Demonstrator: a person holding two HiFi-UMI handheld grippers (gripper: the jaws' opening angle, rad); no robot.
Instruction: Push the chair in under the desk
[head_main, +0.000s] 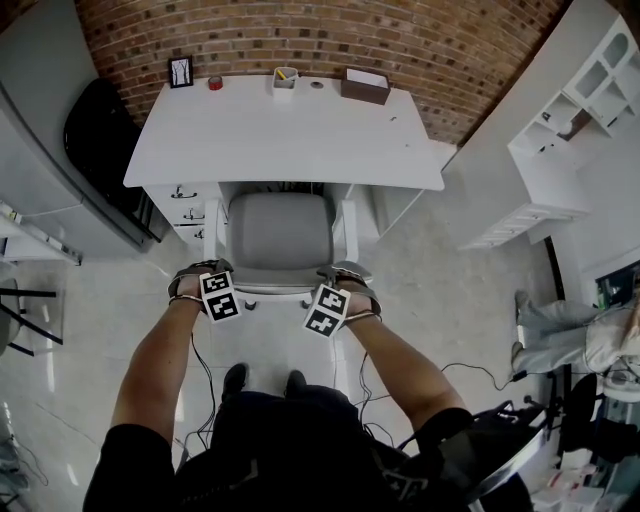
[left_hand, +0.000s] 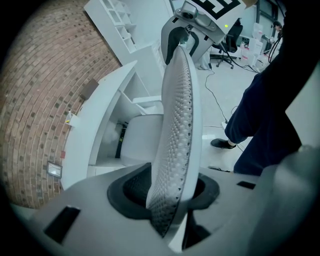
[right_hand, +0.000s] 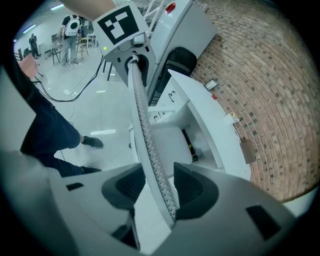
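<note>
Nearest me, my two arms reach down and forward to the chair (head_main: 280, 240), one gripper on each top corner of its back (head_main: 275, 287). The left gripper (left_hand: 167, 192) straddles the left corner. In its own view the perforated back stands between the jaws with a dark gap on the mesh side, so I read those jaws as apart around the back, not biting. The right gripper (right_hand: 155, 187) looks clamped on the right corner, with the mesh pinched between its pads. Beyond the back, most of the grey seat (head_main: 280, 225) shows in front of the desk (head_main: 290, 130), and only its far edge is tucked below the white top. The armrests stand just outside the opening, with the drawers (head_main: 190, 210) close on the left. I judge the push as under way but well short of done. Next I would need to close the left jaws on the back again, or at least bear on it. Then I would drive both hands forward evenly so the chair rolls straight into the gap, watching that the armrests clear the underside of the top. Farther off, a frame (head_main: 181, 72), a cup (head_main: 285, 78) and a box (head_main: 364, 85) sit along the desk's rear edge against the brick wall (head_main: 300, 35), clear of the move.
</note>
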